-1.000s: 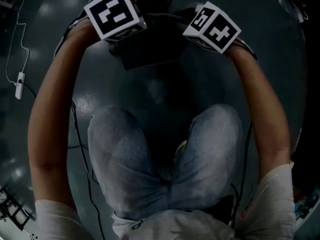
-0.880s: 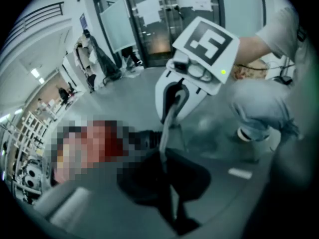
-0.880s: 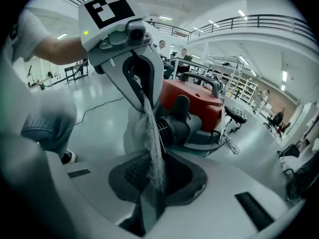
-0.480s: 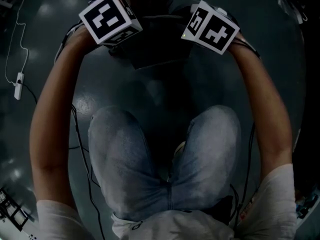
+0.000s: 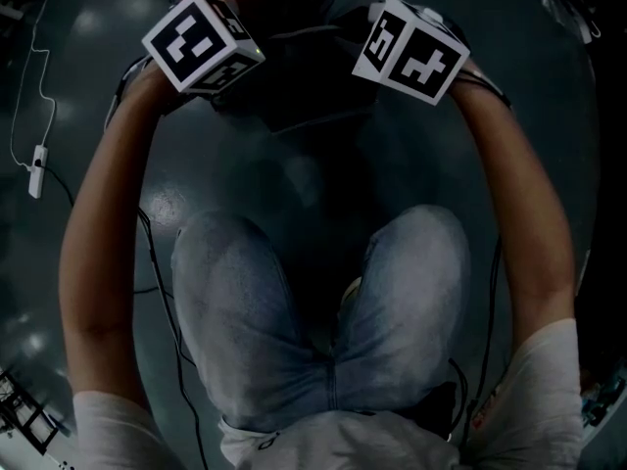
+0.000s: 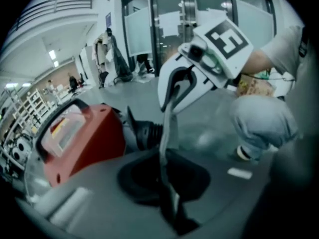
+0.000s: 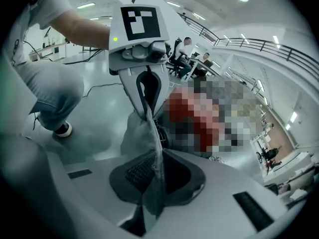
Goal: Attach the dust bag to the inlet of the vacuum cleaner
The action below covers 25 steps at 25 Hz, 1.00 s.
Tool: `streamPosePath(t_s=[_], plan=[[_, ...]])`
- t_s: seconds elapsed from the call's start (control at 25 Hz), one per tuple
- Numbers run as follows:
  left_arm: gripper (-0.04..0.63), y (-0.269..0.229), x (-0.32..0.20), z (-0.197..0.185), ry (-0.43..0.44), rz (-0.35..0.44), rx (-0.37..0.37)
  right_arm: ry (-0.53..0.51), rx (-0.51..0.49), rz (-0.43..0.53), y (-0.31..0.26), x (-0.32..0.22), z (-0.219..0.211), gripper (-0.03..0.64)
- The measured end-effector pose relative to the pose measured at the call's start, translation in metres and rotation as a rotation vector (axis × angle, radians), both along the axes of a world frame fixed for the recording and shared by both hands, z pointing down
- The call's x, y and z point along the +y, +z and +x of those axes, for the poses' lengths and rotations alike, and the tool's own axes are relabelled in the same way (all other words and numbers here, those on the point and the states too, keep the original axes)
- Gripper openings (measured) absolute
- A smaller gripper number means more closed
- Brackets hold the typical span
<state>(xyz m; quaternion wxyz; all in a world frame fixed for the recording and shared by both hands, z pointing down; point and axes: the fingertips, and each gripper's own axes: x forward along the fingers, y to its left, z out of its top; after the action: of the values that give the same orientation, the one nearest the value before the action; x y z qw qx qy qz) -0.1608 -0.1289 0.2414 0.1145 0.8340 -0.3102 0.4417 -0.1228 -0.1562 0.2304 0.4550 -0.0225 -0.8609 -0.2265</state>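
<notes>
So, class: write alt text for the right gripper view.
The right hand-held gripper, its jaws having just closed further, pinches a grey bag that stretches up to the left hand-held gripper. A knee in jeans shows at left.

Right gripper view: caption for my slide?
Right gripper, jaws just closing on the grey dust bag, which the left gripper opposite also holds.

The marker cube (image 5: 201,42) on your left gripper (image 6: 172,210) rolled and slid toward the head view's upper left, the cube (image 5: 409,47) on your right gripper (image 7: 149,210) rolled slightly leftward, its jaws just closing further on the dust bag (image 7: 133,133) fabric between them.
</notes>
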Motion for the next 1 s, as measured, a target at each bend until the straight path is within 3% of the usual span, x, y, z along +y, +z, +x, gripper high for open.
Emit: streamPosePath(t_s=[0.24,0.32,0.44,0.52,0.6,0.72,0.8,0.88,1.0], plan=[[0.025,-0.012,-0.013,0.005,0.09,0.033,-0.194,0.079,-0.062,-0.065,0.014,-0.005,0.013,0.038],[0.025,-0.011,-0.01,0.007,0.063,0.023,-0.153,0.07,-0.057,-0.037,0.012,-0.006,0.012,0.038],[0.023,-0.007,-0.004,0.003,-0.001,0.011,-0.022,0.021,-0.034,0.054,0.003,-0.008,0.002,0.038],[0.023,-0.003,-0.001,0.0,-0.013,0.001,0.013,0.007,-0.025,0.087,0.0,-0.008,-0.004,0.038],[0.023,-0.006,-0.003,0.0,0.008,0.013,-0.034,0.027,-0.036,0.07,0.003,-0.009,-0.002,0.038],[0.026,-0.014,-0.02,-0.003,0.059,0.063,-0.194,0.089,-0.076,-0.003,0.011,-0.011,0.009,0.038],[0.028,-0.015,-0.023,0.0,0.085,0.063,-0.236,0.117,-0.092,-0.029,0.014,-0.013,0.012,0.038],[0.028,-0.013,-0.019,0.002,0.069,0.052,-0.2,0.118,-0.088,-0.008,0.012,-0.017,0.009,0.038],[0.028,-0.011,-0.012,0.0,0.005,0.056,-0.068,0.074,-0.061,0.069,0.004,-0.02,-0.004,0.04]])
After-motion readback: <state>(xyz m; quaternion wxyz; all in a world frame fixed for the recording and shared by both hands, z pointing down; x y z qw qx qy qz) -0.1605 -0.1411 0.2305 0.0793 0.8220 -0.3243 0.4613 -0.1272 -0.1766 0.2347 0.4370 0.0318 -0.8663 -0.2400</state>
